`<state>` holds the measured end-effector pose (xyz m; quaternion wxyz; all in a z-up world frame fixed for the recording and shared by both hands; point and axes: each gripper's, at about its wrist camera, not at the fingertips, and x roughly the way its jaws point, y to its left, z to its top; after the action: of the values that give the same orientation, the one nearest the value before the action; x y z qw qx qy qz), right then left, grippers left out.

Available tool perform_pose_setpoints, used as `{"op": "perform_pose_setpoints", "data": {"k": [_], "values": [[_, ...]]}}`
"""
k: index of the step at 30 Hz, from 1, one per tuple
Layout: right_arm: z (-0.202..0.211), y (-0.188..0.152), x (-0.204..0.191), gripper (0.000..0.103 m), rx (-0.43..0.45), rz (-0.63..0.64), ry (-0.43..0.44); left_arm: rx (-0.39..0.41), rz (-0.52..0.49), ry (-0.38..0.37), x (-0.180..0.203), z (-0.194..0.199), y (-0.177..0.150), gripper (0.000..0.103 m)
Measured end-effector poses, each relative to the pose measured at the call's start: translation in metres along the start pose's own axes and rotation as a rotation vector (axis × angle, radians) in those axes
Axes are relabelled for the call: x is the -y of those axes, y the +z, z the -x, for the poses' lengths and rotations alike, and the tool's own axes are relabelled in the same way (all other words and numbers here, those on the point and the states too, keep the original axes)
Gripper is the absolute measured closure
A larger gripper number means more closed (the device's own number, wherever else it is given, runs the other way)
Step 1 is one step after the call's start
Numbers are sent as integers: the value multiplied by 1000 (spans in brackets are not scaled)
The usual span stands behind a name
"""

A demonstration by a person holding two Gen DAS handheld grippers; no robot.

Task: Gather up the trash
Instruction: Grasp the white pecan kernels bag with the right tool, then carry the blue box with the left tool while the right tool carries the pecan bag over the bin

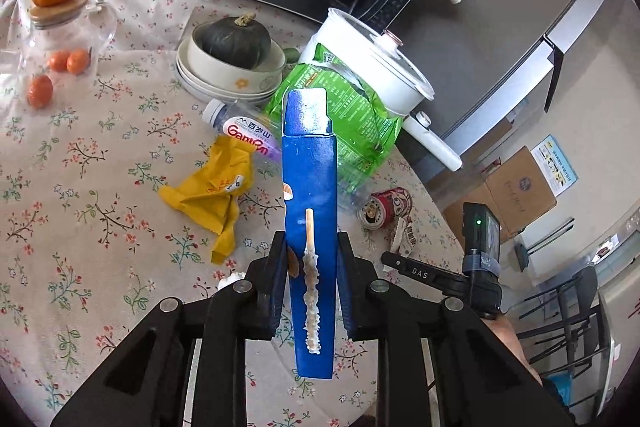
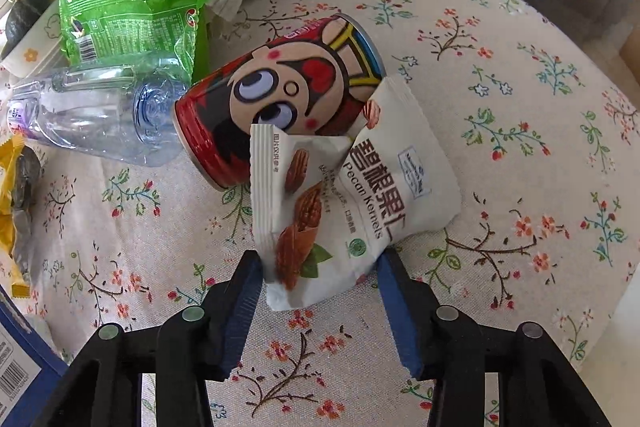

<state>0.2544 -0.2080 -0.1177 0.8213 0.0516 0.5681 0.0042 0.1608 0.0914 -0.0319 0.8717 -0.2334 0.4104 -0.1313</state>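
Blue carton (image 1: 308, 227): flattened, clamped between the left gripper (image 1: 312, 267) fingers, raised off the bench (image 1: 100, 187); long axis runs near to far, open flap at the far end.

Pecan kernels packet (image 2: 360, 195): white, crumpled, lying against a red cartoon can (image 2: 280, 99) tipped on its side. Right gripper (image 2: 320, 271) fingers touch both packet edges, grasping it. Can's near side hidden behind the packet.

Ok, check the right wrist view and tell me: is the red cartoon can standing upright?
No, the red cartoon can lies on its side on the tablecloth, touching the pecan packet.
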Motion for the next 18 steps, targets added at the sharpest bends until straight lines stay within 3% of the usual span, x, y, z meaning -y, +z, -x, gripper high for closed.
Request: {"op": "perform_pose_setpoints", "data": {"k": [1,4,6,18], "values": [[0,0,-1,70,1,5,7,0,-2,3,-1,1,-1,79],[1,-3,-7,84,3,12,28,-2,-9,12,-2,3,-2,79],[5,-4,-9,87,14,20,29,-1,-7,13,-3,5,-3,79],[63,-24,-8,89,79,26,107,17,-27,-3,6,21,-13,79]]}}
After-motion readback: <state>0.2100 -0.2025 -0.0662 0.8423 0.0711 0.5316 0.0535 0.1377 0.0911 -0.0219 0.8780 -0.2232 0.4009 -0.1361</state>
